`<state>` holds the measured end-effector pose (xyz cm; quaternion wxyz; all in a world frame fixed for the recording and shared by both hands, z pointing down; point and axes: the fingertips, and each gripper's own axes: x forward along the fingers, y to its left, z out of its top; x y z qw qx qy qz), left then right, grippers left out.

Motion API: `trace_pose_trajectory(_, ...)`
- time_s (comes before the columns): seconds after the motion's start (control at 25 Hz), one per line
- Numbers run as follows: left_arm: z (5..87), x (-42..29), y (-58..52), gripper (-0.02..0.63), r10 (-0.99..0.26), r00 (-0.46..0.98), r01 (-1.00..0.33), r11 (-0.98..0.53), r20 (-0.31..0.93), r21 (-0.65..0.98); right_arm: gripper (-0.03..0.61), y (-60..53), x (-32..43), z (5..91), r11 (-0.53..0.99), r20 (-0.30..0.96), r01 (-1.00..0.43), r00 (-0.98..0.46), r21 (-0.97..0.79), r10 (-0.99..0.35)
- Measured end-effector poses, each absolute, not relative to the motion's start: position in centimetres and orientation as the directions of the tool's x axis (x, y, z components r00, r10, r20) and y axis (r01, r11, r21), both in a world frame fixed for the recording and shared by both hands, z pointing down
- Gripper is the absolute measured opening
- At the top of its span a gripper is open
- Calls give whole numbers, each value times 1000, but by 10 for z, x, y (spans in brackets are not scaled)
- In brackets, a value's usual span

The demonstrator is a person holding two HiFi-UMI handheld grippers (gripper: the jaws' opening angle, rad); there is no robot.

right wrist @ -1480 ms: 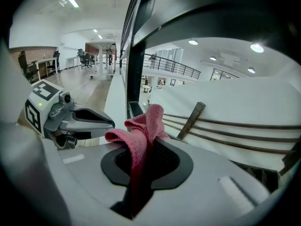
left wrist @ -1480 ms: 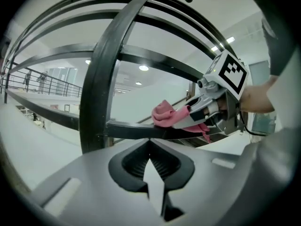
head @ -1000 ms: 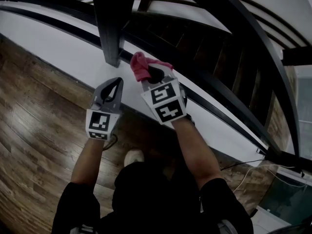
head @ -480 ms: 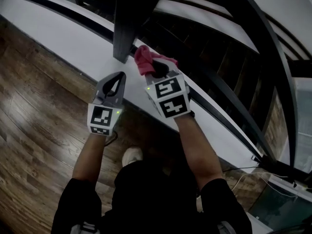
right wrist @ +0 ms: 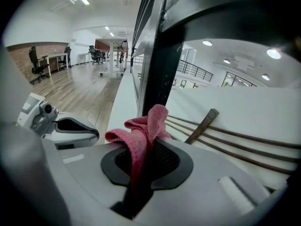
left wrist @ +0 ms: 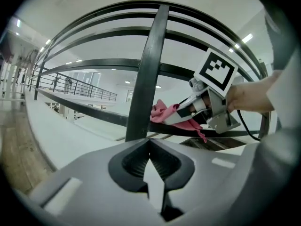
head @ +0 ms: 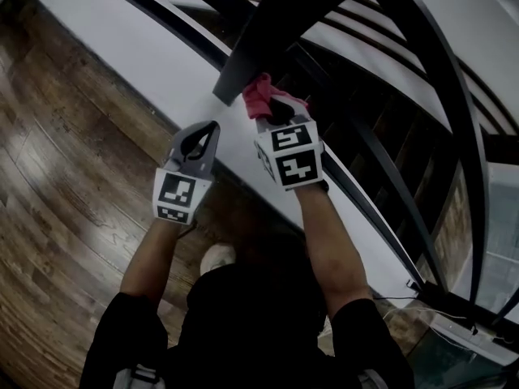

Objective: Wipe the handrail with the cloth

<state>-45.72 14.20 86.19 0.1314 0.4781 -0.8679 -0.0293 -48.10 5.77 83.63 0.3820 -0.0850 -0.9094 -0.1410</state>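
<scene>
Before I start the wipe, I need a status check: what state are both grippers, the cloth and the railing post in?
left gripper: shut, nothing between its jaws, apart from the post.
right gripper: shut on the pink fabric cloth.
pink fabric cloth: bunched, pinched between the jaws, poking out past the tips.
black metal railing post: upright, close beside the cloth; contact cannot be told.

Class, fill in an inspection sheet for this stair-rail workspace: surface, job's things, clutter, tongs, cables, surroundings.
Surface: wooden floor; white ledge beneath the railing.
Job's things: pink cloth bunched close to the dark railing post; handrail curves above.
Clutter: nothing seen.
Tongs: left tongs shut, empty; right tongs shut on the pink cloth.
Cables: black cable runs from the right tongs.
Surroundings: open office, chairs and desks in the distance.
</scene>
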Motion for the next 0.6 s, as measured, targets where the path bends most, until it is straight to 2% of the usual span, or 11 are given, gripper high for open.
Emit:
trace_pose_trajectory(0.16,854,-453,149,-2,-833,-519,-816,549,190,180,46,65,-486,837,945,713,271,-698,183,62)
trace_pose_trajectory(0.24,849,-448,152,-2,-837,-518,-817,545,180,186,44,76,-478,835,953,698,293,-698,78,157)
trace_pose_trajectory(0.36,844,-441,157,-2,-831,-527,-813,554,177,179,44,98,-453,813,935,596,339,-732,-104,331)
trace_pose_trajectory(0.6,813,-432,150,-2,-819,-555,-806,573,144,147,44,88,-385,762,908,417,400,-809,-127,415)
